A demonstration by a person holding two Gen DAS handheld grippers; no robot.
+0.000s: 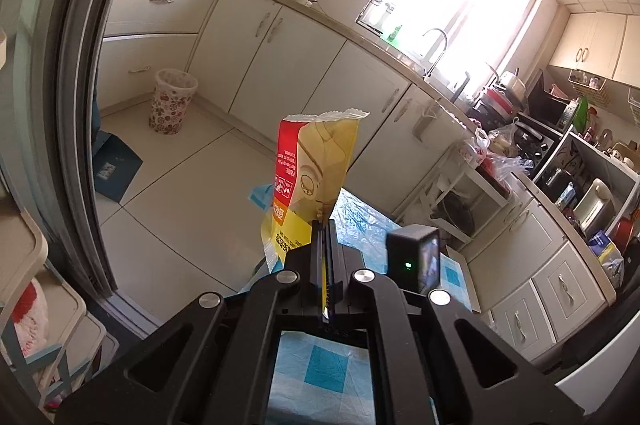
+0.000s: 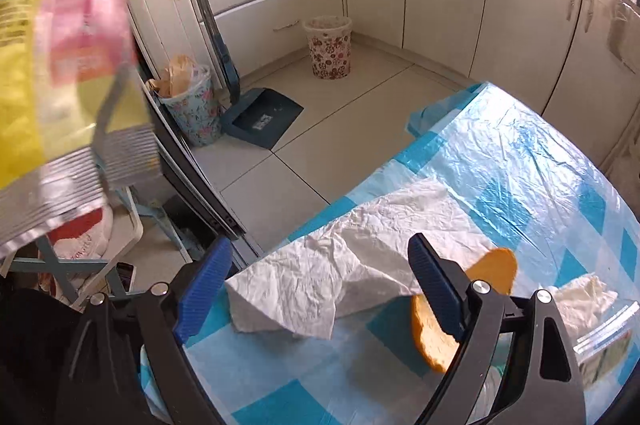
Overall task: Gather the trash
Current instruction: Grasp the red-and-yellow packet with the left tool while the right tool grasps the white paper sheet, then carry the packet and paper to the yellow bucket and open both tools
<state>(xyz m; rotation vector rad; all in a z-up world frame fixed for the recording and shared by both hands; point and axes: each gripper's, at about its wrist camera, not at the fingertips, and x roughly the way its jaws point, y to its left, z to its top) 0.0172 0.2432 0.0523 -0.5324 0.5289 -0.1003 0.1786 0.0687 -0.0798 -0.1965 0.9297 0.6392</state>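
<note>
Left gripper [image 1: 325, 225]: we saw its jaws pressed tight together on the lower edge of a snack bag [image 1: 312, 177], with no gap left between them.
Snack bag: yellow and red, it stood upright above the left fingers, its torn top edge uppermost, held in the air over the far end of the table [image 1: 324, 377]. In the right wrist view we saw the same bag [image 2: 60, 65] blurred at the upper left, off the table's left edge.
Right gripper [image 2: 320, 281]: we found its blue-padded jaws spread wide and holding nothing, hovering over the table's near end.
Tissue [image 2: 340, 257]: white and crumpled, it lay on the checked blue cloth between the right jaws.
Orange peel [image 2: 436, 329]: it lay just beside the tissue, partly hidden behind the right finger.
Bins: a red-flowered bin [image 2: 329, 47] stood on the floor by the corner cabinets; a blue-flowered bin [image 2: 192, 105] stood nearer, beside the dustpan [image 2: 264, 113].
Cabinets [image 1: 280, 65]: cream doors ran along the wall under the window.
</note>
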